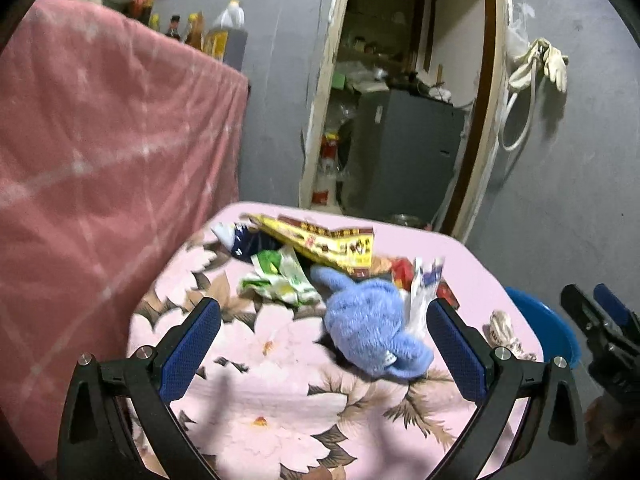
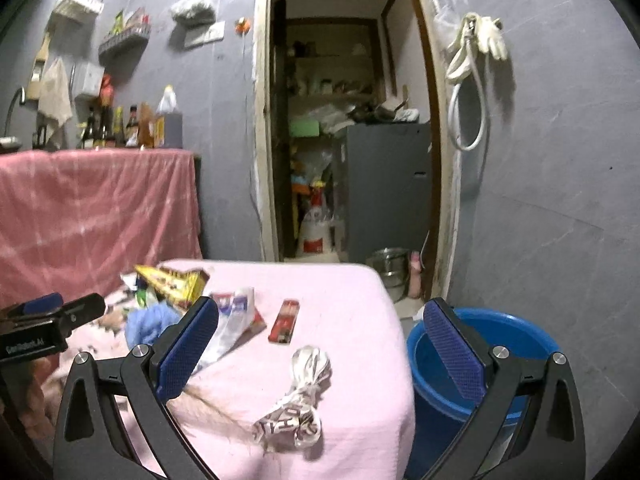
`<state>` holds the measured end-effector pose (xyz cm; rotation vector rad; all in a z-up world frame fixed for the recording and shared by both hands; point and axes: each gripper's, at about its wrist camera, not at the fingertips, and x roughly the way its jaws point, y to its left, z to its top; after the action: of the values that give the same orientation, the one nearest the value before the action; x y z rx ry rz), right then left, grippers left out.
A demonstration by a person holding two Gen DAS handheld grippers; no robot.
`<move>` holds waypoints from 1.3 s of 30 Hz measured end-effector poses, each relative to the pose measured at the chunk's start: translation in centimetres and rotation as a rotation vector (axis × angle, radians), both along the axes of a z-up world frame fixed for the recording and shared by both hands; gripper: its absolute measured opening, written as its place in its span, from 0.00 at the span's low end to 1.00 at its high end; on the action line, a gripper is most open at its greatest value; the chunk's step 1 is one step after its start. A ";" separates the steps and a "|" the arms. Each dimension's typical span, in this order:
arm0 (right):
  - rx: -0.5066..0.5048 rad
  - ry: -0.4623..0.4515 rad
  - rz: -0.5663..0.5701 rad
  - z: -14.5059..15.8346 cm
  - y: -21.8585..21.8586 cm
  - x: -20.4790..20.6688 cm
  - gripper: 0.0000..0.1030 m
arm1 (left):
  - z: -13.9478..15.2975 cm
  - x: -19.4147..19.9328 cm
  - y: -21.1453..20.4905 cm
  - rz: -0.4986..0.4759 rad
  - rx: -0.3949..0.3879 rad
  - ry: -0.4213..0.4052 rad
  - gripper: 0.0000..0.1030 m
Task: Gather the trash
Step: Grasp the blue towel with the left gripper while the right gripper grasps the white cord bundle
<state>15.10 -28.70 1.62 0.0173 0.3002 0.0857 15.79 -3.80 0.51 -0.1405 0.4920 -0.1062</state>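
Right wrist view: right gripper (image 2: 320,344), jaws spread and empty, hovers above a crumpled wrapper (image 2: 298,400) near the table (image 2: 360,292) edge, beside the blue bucket (image 2: 480,360). Left gripper (image 1: 324,344), likewise spread and empty, faces the wrapper pile (image 1: 316,248) and blue cloth (image 1: 368,320). Collection appears barely begun; the bucket shows no trash.

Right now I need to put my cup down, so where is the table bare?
Bare: the near floral cloth before the blue plush, and the far right corner beyond the red packet. Crowded: the far-left wrapper pile.
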 end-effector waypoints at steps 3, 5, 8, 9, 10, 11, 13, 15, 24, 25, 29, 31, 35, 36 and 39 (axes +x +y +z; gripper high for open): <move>0.001 0.047 0.006 -0.9 -0.1 0.7 1.00 | -0.7 0.9 -0.3 -0.012 0.000 0.047 0.98; 0.007 0.074 0.006 -1.4 -0.2 1.0 1.00 | -1.0 1.5 -0.4 -0.013 0.007 0.080 0.98; 0.019 0.131 0.003 -2.2 -0.6 1.8 1.00 | -1.3 2.0 -0.6 -0.025 0.001 0.103 0.98; 0.025 0.148 0.008 -2.4 -0.8 2.0 1.00 | -1.4 2.1 -0.6 -0.027 0.001 0.105 0.98; 0.029 0.167 0.010 -2.7 -0.9 2.2 1.00 | -1.4 2.2 -0.7 -0.028 0.004 0.107 0.98; 0.031 0.179 0.010 -2.8 -0.8 2.4 1.00 | -1.5 2.3 -0.8 -0.030 0.009 0.112 0.97; 0.035 0.213 0.018 -3.4 -0.7 2.8 1.00 | -1.6 2.6 -1.0 -0.041 0.015 0.124 0.97; 0.039 0.240 0.029 -3.9 -0.6 3.0 0.99 | -1.9 2.9 -1.1 -0.044 0.022 0.142 0.97; 0.043 0.343 0.075 -5.8 0.3 3.9 0.75 | -2.8 4.4 -1.0 -0.086 -0.005 0.219 0.67; 0.043 0.351 0.079 -6.0 0.3 3.9 0.73 | -2.8 4.5 -1.0 -0.094 -0.010 0.222 0.64; 0.054 0.364 0.089 -6.4 0.3 3.9 0.63 | -2.7 4.7 -1.3 -0.124 -0.015 0.225 0.48; 0.061 0.363 0.087 -6.4 0.1 3.8 0.58 | -2.7 4.6 -1.4 -0.144 -0.019 0.219 0.37; 0.071 0.361 0.080 -6.4 -0.3 3.5 0.44 | -2.4 4.4 -1.6 -0.149 -0.016 0.202 0.30; 0.071 0.360 0.079 -6.4 -0.3 3.4 0.42 | -2.4 4.4 -1.6 -0.149 -0.020 0.200 0.30; 0.069 0.360 0.078 -6.3 -0.3 3.2 0.29 | -2.2 4.0 -1.4 -0.140 -0.030 0.189 0.28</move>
<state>18.35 -28.96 -4.73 0.0905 0.6574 0.1712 19.82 -5.24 -1.70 -0.1463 0.6891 -0.2387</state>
